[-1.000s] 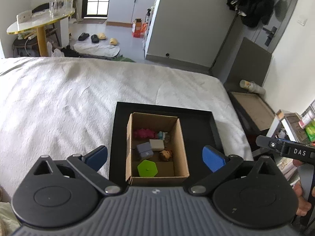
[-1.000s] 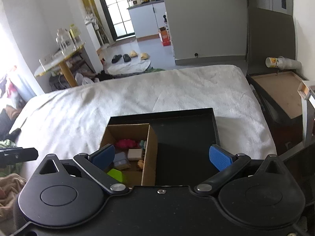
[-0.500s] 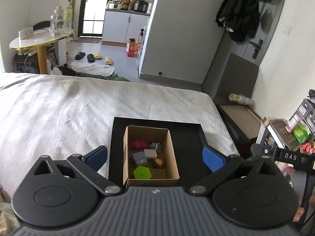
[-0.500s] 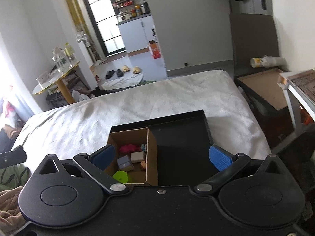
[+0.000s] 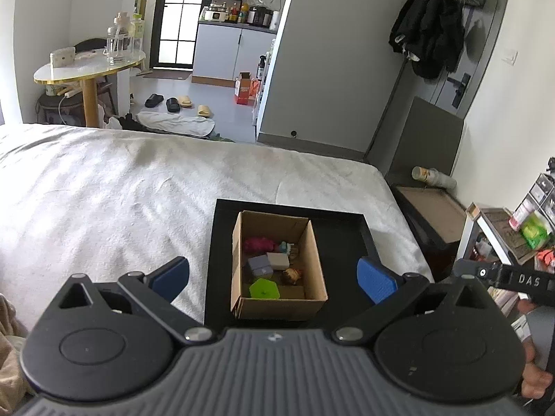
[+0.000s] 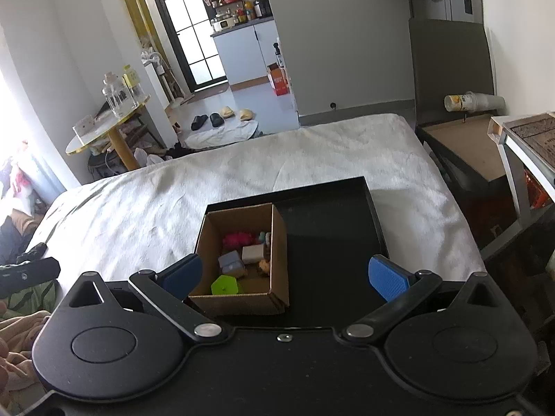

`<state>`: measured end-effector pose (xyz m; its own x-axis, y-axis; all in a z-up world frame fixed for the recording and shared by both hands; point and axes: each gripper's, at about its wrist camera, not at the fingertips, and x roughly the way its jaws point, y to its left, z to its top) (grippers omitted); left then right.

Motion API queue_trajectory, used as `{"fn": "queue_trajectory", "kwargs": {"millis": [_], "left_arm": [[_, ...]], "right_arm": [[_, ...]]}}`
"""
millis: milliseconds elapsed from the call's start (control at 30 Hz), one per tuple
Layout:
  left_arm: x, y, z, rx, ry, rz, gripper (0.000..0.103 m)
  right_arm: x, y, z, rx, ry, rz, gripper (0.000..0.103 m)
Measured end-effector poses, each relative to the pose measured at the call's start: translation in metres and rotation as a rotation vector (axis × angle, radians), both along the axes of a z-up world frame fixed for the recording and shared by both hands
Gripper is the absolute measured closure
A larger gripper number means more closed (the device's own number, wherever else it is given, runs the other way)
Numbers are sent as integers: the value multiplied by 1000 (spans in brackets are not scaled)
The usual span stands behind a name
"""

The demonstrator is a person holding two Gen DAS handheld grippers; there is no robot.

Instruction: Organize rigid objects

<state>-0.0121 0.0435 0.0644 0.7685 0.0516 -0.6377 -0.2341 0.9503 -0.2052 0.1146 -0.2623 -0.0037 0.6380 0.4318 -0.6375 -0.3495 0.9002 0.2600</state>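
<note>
The cardboard box (image 5: 279, 263) sits low in the centre of the left wrist view, standing in the left part of a black tray (image 5: 364, 228) on the white bed (image 5: 121, 190). Inside it lie the small rigid pieces: a green hexagonal block (image 5: 263, 288) nearest the camera, a grey-purple block (image 5: 260, 266), a beige block (image 5: 277, 260), a pink toy (image 5: 256, 243) at the far end, and a small brown figure (image 5: 291, 275) by the right wall.

The box's long axis runs away from the camera, straight up the frame. It lies directly ahead of the left claw (image 5: 274, 274), centred between the blue pads, which stand wide apart with nothing held. In the right wrist view the box (image 6: 242, 256) is left of centre, nearer the left pad; the right claw (image 6: 288, 277) is likewise spread apart and empty, facing mostly bare tray (image 6: 333, 215).

By this judgement the left claw is the better aligned of the two for reaching into the box, though both hover above it and short of it.
</note>
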Motion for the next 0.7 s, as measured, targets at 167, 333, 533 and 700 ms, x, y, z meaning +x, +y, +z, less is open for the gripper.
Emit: {"fn": "queue_trajectory", "kwargs": {"millis": [167, 333, 533, 700], "left_arm": [[3, -1, -1, 28, 11, 4, 1], [1, -3, -6, 33, 26, -9, 1], [0, -3, -11, -3, 38, -31, 1], [0, -4, -12, 8, 44, -28, 1]], "right_arm": [[-7, -2, 1, -2, -4, -1, 0], [-11, -1, -3, -15, 8, -12, 0], [-10, -1, -10, -40, 13, -9, 0], [-12, -2, -10, -40, 9, -11, 0]]}}
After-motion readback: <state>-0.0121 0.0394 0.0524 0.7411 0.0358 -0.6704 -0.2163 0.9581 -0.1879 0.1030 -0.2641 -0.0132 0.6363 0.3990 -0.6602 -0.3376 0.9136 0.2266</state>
